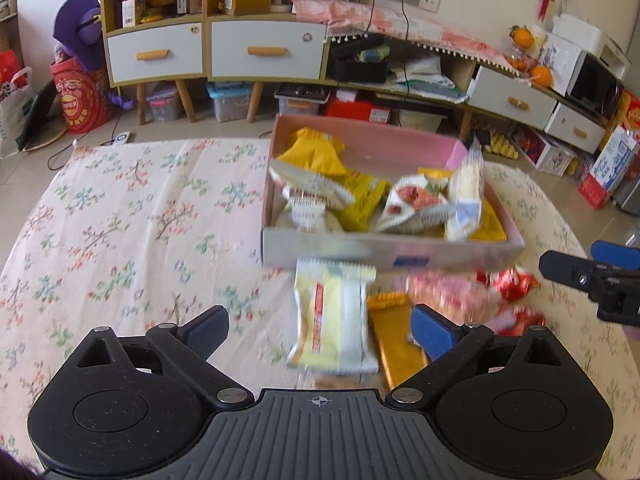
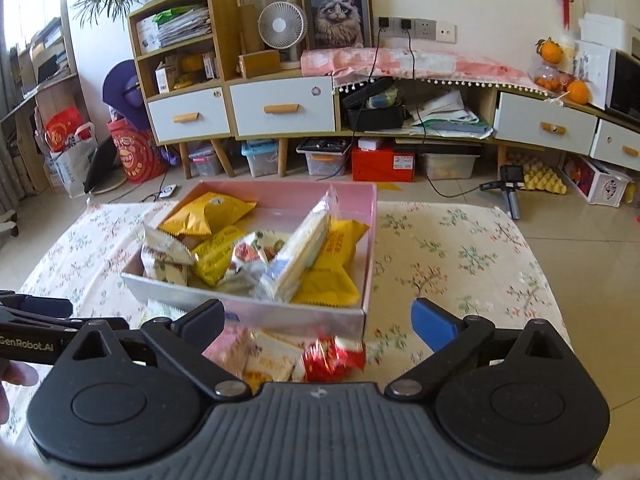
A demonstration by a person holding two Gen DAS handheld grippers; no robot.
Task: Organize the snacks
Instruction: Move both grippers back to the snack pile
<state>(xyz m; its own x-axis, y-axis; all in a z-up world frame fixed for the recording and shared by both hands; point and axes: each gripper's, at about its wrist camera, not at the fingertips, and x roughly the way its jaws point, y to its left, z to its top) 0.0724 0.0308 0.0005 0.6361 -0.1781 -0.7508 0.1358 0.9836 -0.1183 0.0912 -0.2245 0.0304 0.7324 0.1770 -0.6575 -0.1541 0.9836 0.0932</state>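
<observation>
two views, starting with my left wrist: my left gripper point(image 1: 320, 330) is hovering with its jaws spread wide apart, gripping nothing. a pale yellow snack packet point(image 1: 334, 316) is showing blurred between the fingers, in front of the pink box point(image 1: 400, 152) on the flowered tablecloth point(image 1: 140, 220). a gold packet point(image 1: 396, 344) is lying just beside it, with red wrappers point(image 1: 512, 284) to the right. the box is holding yellow and white packets. my right gripper point(image 1: 592, 276) is poking in at the right edge.

through my right wrist, my right gripper point(image 2: 318, 320) is also standing with jaws wide apart, empty. a red wrapper point(image 2: 334, 358) is lying below them, touching the box point(image 2: 280, 196) front. my left gripper point(image 2: 36, 320) is showing at the left edge.
</observation>
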